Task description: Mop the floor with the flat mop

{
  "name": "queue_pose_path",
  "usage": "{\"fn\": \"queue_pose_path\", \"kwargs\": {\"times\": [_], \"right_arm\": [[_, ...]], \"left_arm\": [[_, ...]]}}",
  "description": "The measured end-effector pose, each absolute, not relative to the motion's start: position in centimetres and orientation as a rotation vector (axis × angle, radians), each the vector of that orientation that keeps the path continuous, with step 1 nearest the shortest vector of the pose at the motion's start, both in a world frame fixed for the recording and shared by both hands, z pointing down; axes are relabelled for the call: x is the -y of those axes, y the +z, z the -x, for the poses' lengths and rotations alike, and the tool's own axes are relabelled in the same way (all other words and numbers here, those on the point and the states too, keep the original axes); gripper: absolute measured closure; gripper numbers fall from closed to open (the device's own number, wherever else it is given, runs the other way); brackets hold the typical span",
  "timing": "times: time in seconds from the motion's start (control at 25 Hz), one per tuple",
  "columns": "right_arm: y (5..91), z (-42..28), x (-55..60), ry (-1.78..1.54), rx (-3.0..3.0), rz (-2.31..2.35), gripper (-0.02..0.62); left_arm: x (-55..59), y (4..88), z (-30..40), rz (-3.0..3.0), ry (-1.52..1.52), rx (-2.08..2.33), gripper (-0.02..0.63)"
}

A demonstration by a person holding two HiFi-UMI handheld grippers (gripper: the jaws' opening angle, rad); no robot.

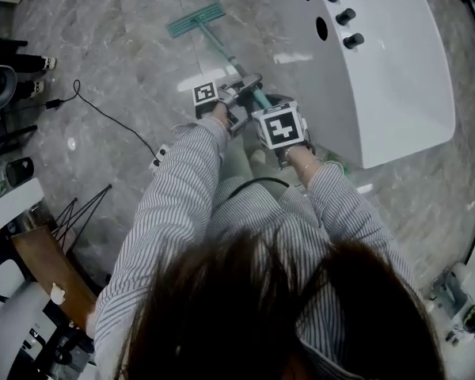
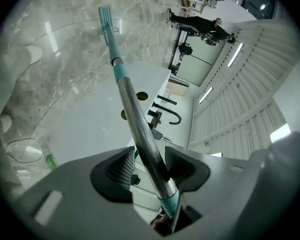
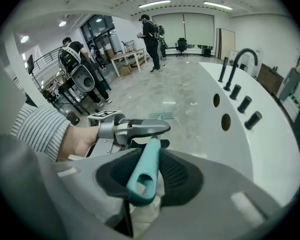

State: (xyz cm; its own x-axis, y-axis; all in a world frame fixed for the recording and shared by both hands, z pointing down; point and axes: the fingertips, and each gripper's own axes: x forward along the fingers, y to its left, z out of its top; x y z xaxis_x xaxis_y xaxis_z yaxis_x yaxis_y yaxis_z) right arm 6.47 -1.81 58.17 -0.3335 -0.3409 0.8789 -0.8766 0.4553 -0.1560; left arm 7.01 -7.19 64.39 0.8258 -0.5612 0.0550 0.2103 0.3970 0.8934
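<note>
Grey marbled floor (image 1: 103, 46) is shown in the head view, with a white tub (image 1: 396, 77) at the right. The flat mop (image 1: 214, 42) is set down left of the tub: its teal head (image 1: 196, 20) lies flat on the floor off the tub's tapped end. Its handle (image 1: 226, 54) runs back alongside the tub toward the person. The long axis therefore points forward and away, and the head lies crosswise to it. In the left gripper view, the left gripper (image 2: 147, 166) is seen with its jaws closed on the bare metal tube of the handle, the far end of which points down to the head beside the tub wall. In the right gripper view, the right gripper (image 3: 149, 171) is seen with its jaws clamped on the teal end grip (image 3: 145, 169), on the near side of the tub. The mop is judged to be light and stiff. The smooth tube is expected to slip or twist if it is held loosely, so two spaced holds are advised, one on the end grip and one on the tube.
</note>
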Motion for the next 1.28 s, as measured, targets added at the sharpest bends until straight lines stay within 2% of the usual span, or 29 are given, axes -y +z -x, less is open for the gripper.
{"fn": "queue_pose_path", "kwargs": {"times": [0.12,0.32,0.56,0.8,1.28], "right_arm": [[57.9,-9.6,-4.0,0.911,1.870,-1.037,0.483],[56.5,-13.1,-11.1,0.940,1.858,-1.062,0.483],[55.8,-12.0,-16.8,0.969,1.866,-1.017,0.471],[56.3,-11.0,-17.7,0.944,1.885,-1.004,0.465],[55.6,-11.5,-16.6,0.919,1.898,-1.020,0.469]], "left_arm": [[1.7,63.8,-10.4,-1.063,-0.466,0.339,0.446],[-5.5,62.3,-14.4,-1.051,-0.423,0.237,0.457],[-10.9,61.5,-13.6,-0.999,-0.511,0.273,0.462],[-11.7,62.1,-12.2,-1.004,-0.583,0.401,0.451],[-10.7,61.6,-12.6,-1.051,-0.547,0.391,0.434]]}}
